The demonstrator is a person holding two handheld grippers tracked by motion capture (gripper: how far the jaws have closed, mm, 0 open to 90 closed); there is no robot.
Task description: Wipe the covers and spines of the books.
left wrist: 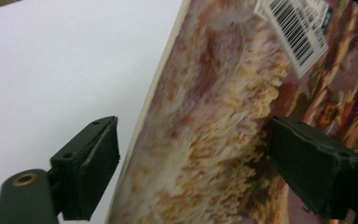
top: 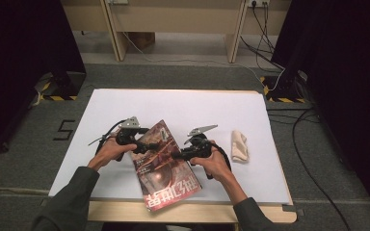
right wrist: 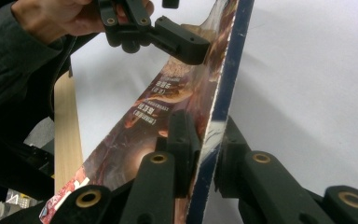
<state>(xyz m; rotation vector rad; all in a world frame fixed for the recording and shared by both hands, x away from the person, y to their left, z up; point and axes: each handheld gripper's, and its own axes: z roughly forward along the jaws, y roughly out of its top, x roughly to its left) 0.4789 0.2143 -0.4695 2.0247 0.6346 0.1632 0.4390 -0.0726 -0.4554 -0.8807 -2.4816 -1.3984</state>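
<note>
- Your right claw [right wrist: 200, 154] is pressed together on the edge of the magazine [top: 161, 163], one pad on the cover side and one on the far side, so that pinch looks secure in the right gripper view.
- The magazine sits near the front middle of the white surface [top: 139, 103], angled, with its lower end reaching the wooden front edge. In the right gripper view the edge you hold appears lifted off the surface, though how far you cannot tell.
- Your left claw [left wrist: 191, 163] is spread wide: its pads stand apart, one out over the bare white surface, the other over the cover, with the magazine's long edge between them and neither pad pressing on it.
- In the high view your left claw [top: 142, 142] sits at the magazine's upper left edge, opposite your right claw [top: 178, 155].
- Judging by this, one side is gripped and the second grip is not yet made; closing the left claw on that edge looks like what remains before any lift, turn or opening of the magazine.
- The folded cloth [top: 239, 146] lies apart on your right, untouched.
</note>
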